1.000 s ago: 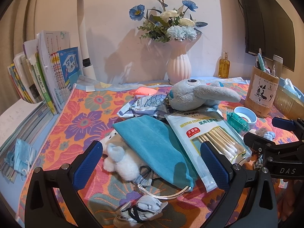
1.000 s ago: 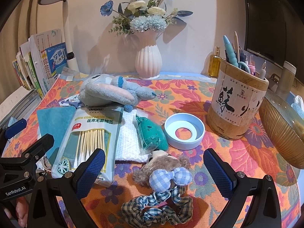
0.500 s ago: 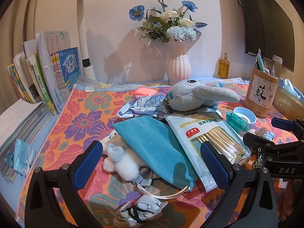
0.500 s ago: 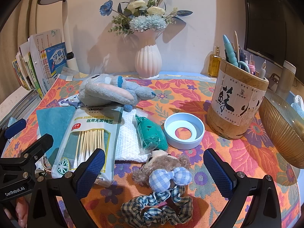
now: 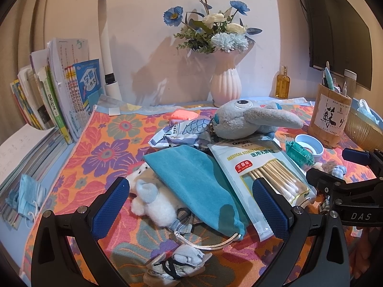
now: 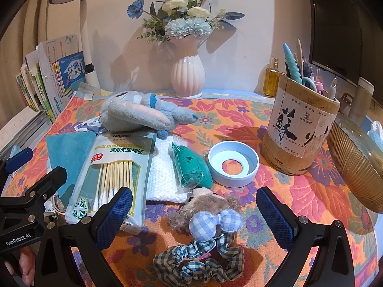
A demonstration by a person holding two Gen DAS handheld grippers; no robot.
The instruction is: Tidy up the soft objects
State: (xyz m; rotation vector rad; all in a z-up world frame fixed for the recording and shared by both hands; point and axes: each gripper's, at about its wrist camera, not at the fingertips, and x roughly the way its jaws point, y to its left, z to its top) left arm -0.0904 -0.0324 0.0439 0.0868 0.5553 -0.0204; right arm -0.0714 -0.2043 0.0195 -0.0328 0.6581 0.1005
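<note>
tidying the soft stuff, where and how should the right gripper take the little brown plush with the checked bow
Grip the brown plush across its fuzzy head, just above the blue checked bow. Come straight down from above with the open right gripper, whose fingers already flank it. The head is the bulkiest, compressible part; the plaid scrunchie trailing below would probably slip.

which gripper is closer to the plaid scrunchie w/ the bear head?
Right. The right gripper hangs open right over the plaid scrunchie, which lies between its fingers. The left gripper, also open, is off to the side over the teal pouch.
</note>
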